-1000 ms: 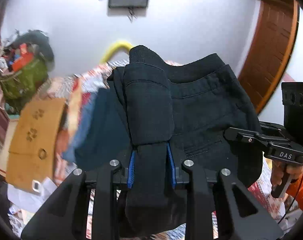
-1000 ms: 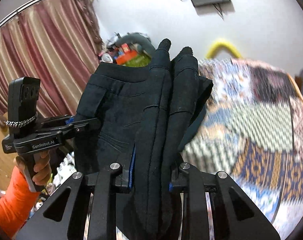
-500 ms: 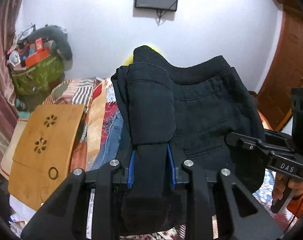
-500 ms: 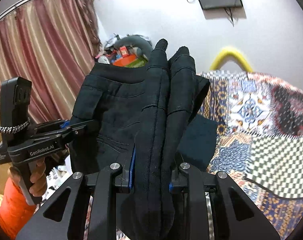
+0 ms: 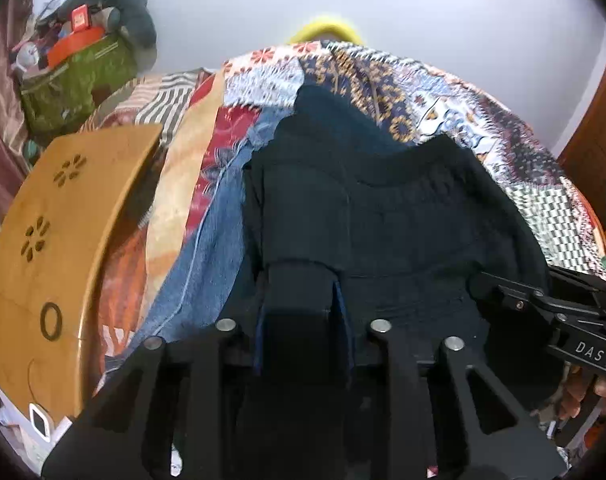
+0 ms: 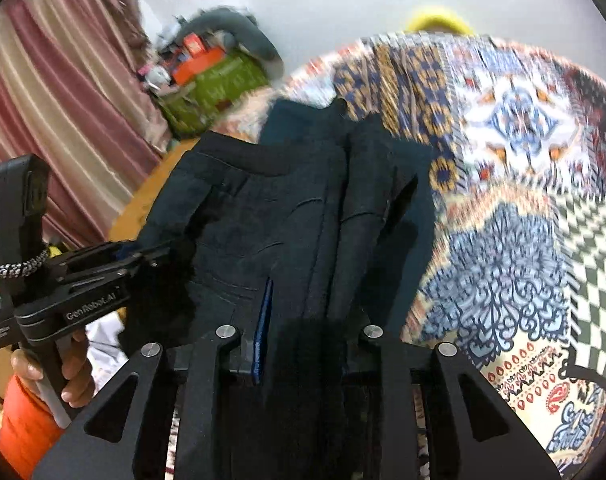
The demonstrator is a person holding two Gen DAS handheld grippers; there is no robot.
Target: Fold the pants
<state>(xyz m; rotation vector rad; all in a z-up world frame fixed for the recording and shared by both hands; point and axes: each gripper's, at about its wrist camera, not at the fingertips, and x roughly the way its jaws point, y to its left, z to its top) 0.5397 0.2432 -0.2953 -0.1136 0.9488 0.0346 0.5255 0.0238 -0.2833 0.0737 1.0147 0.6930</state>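
Jaws of both grippers opening, black pants (image 5: 403, 216) between, over patchwork bedspread (image 6: 515, 128).

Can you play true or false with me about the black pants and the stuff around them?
1. Both grippers have black pants cloth between their fingers. True: the left gripper and the right gripper each have a bunch of it there, with the jaws opening.
2. The bed cover is plain white. False: it is a colourful patchwork of patterns.
3. A wooden board with flower-shaped holes lies left of the pants in the left camera. True.
4. Blue jeans lie beside the black pants. True.
5. The curtain is green. False: it is pink and cream striped.
6. The person's sleeve is blue. False: it is orange.
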